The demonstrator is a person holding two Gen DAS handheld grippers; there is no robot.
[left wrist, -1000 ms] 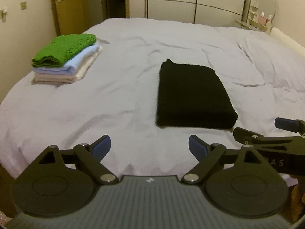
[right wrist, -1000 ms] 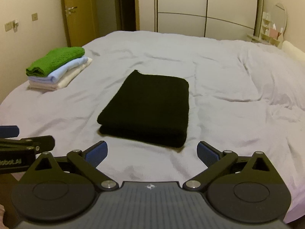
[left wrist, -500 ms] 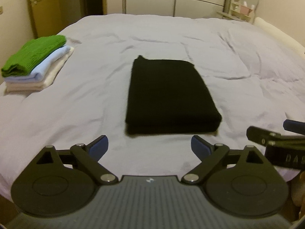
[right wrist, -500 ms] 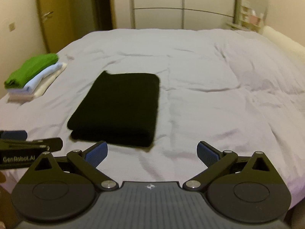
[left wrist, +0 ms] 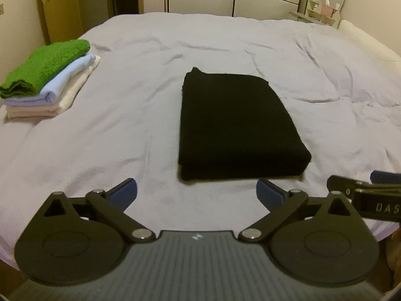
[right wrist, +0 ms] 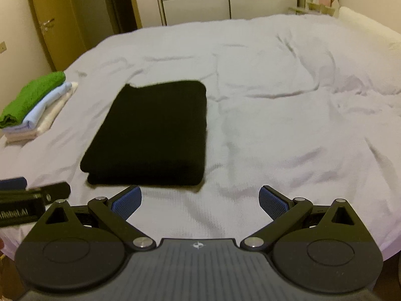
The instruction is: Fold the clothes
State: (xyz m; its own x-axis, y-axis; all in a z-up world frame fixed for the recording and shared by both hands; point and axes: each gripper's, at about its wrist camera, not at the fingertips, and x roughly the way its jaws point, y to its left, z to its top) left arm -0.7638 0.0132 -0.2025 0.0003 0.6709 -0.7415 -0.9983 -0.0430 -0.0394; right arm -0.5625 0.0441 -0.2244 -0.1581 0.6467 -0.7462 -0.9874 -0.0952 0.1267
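With the left hand-held gripper [left wrist: 196, 195], its jaws having just been opening, and the right hand-held gripper [right wrist: 200, 200] both spread and empty, the folded black garment [left wrist: 235, 123] lies mid-bed [left wrist: 112, 150], where a one-layer pinch could pull its fold apart.

One folded black garment [left wrist: 235, 123], three stacked folded items [left wrist: 47, 80], one bed [left wrist: 125, 130], two grippers [left wrist: 196, 193].

Black folded cloth [left wrist: 235, 123] ahead of jaws: matt, fuzzy. Bedsheet [left wrist: 125, 130] beneath: matt, creased cotton-like. Green towel [left wrist: 47, 65] far left: rough terry.
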